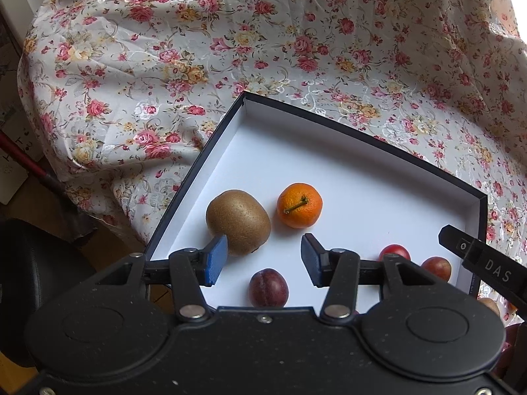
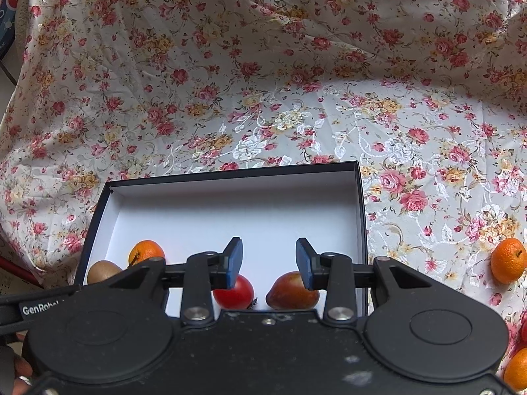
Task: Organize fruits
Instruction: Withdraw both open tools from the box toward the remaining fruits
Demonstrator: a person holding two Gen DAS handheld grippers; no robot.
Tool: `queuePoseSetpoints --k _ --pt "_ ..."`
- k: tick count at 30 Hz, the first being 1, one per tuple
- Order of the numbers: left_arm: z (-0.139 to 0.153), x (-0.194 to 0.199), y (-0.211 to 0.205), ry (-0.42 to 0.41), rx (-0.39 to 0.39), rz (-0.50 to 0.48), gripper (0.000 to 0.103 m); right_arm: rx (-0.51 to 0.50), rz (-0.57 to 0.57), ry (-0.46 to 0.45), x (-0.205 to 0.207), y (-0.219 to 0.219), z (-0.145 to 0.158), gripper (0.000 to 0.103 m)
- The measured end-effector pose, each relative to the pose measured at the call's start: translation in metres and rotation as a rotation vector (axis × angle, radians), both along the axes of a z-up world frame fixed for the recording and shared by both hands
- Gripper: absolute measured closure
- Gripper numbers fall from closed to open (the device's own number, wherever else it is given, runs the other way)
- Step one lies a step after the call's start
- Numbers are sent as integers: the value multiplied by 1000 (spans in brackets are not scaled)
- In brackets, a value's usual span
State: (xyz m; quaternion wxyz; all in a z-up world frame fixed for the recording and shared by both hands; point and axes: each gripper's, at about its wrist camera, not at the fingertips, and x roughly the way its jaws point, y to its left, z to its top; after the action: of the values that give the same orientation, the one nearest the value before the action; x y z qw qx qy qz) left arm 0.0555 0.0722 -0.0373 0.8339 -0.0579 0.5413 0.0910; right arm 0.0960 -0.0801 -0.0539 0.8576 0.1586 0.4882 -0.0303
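Left wrist: fuzzy oval kiwi point(image 1: 237, 221), boxed.

Left wrist view: dark plum point(image 1: 268, 288) bottom hidden behind left tool point(image 1: 264, 260) body; two red fruits point(image 1: 394, 252) near right mostly occluded. Right wrist view: kiwi point(image 2: 102, 271) and tomato point(image 2: 234, 293) partly covered by right tool point(image 2: 269, 260); orange point(image 2: 516, 373) near right cut by frame edge.
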Motion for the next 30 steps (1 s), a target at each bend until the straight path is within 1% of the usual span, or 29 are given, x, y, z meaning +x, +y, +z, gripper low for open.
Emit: queuePoseSetpoints --k 5,9,13,17,20,23,26,30 --pt "4 -4 -1 -7 16 10 47 -7 15 3 -5 -3 3 65" --pt "8 -9 -4 15 -15 7 47 -7 33 10 -12 -6 7 65" --pt "17 -17 -13 22 -38 -32 47 -15 50 9 -20 -10 12 64" --pt "25 -28 -24 19 -15 -87 47 -9 48 8 -30 -20 16 64" --pt "28 -35 -28 20 -15 -109 47 -10 32 16 -36 -29 18 64" --pt "31 -37 -26 18 -72 -95 47 -9 14 17 -44 -39 21 64" --pt "31 -38 -30 11 -80 -87 46 -10 4 20 -51 -48 25 64" --pt "30 -37 -41 -1 -110 -114 46 5 -23 34 -61 -63 27 63"
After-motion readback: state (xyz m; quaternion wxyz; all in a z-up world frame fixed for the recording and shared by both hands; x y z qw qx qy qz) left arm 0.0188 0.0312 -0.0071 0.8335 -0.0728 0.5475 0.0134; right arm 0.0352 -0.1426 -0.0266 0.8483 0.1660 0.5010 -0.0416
